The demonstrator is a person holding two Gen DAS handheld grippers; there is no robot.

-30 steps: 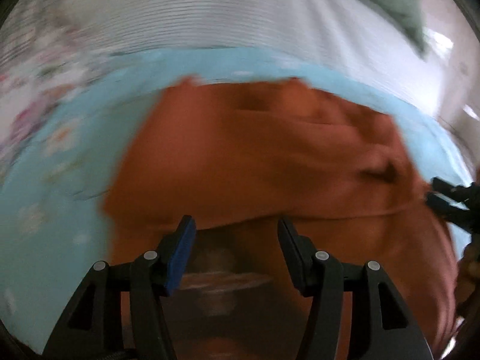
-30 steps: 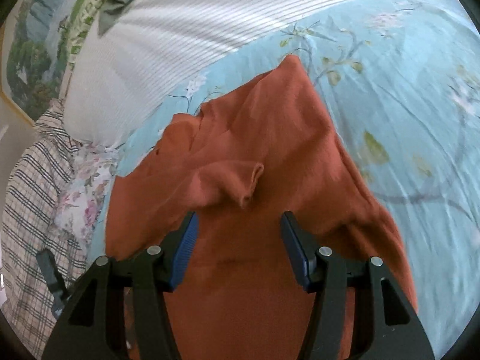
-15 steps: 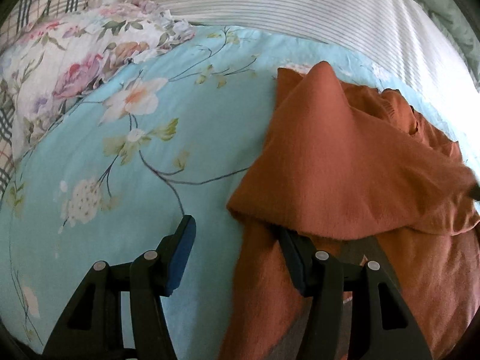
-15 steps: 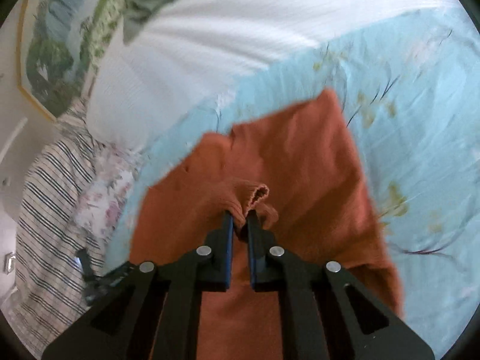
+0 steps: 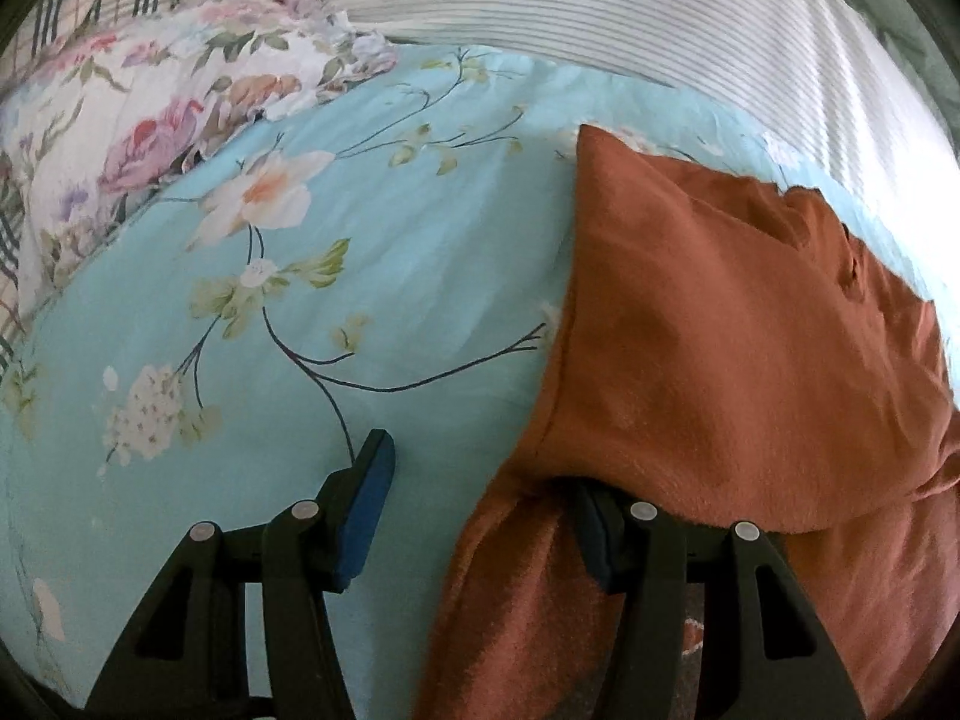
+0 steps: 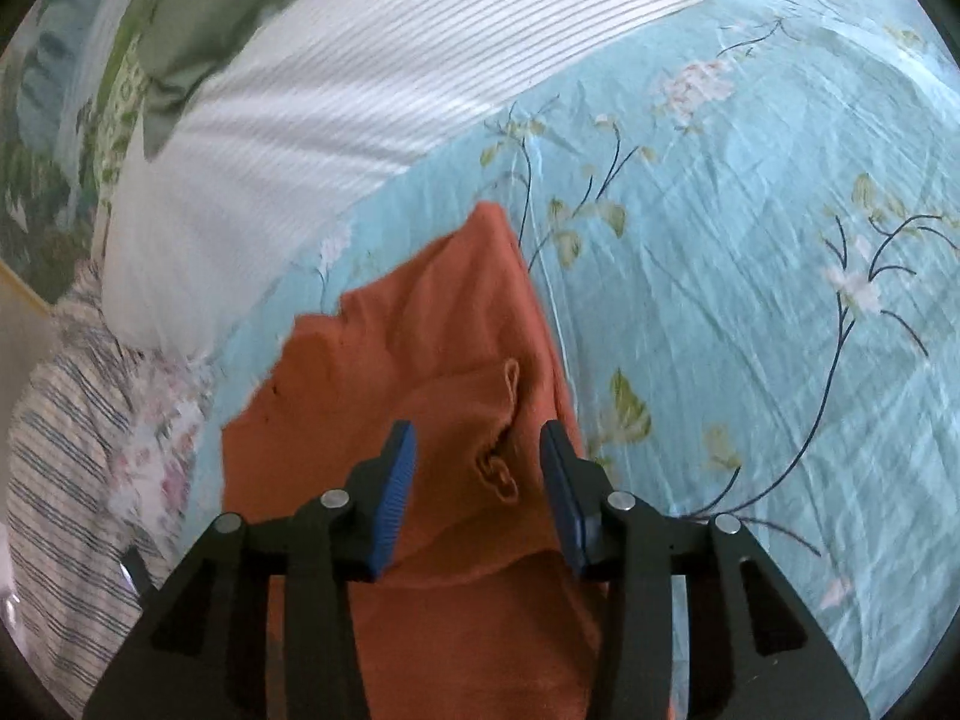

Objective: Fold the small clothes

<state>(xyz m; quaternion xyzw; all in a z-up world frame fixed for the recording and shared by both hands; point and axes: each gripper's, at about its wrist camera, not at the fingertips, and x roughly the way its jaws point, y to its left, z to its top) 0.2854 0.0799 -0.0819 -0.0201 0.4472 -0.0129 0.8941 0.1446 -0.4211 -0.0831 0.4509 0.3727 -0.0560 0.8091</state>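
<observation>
Black tool [image 6: 474, 480], blue pads [image 6: 396, 492], silver screws

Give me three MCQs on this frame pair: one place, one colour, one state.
1. The orange garment lies on: A) a blue floral sheet B) a wooden floor C) a chair
2. The pads on the right gripper are: A) red B) blue C) white
3. The right gripper's jaws: A) clamped on the cuff B) apart, cuff loose between them C) out of view

Key: 1 A, the blue floral sheet surrounds it; 2 B, blue strips show; 3 B, having just opened, both pads stand clear of the cuff.
</observation>
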